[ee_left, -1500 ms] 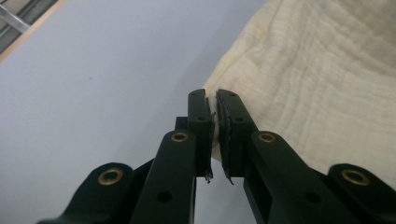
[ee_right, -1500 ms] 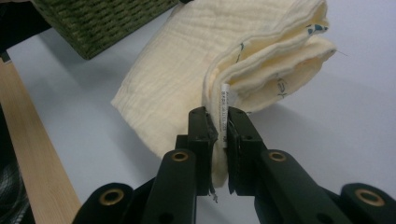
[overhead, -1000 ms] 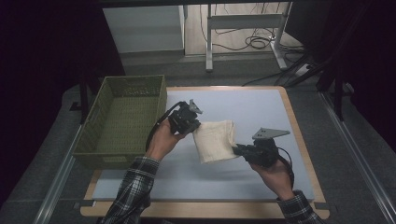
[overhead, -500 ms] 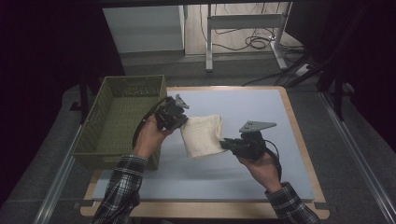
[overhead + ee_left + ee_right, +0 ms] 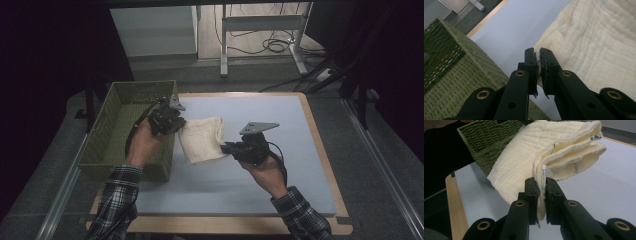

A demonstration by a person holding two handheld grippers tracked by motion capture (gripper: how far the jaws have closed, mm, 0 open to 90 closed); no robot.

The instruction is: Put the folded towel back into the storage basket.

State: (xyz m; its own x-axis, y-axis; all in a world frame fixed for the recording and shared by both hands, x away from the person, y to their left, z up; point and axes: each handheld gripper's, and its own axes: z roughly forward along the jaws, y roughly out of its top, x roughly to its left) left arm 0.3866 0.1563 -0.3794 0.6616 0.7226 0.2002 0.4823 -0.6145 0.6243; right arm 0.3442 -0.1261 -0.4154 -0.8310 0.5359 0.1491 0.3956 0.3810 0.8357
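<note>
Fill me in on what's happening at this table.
A person holds tongs in each hand, and both pairs are shut on a folded cream cloth. The left tongs pinch its edge by the green woven basket; the right tongs pinch the opposite side, beside a small white label. The cloth hangs between them over the blue mat, next to the basket.

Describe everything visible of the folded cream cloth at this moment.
The cream cloth is a soft, crinkled, gauze-like fabric folded into several layers, with small teal marks and a white care label by one edge. It hangs lifted above the blue mat, beside the green basket. The left gripper pinches one edge and the right gripper pinches the opposite edge at the label.
</note>
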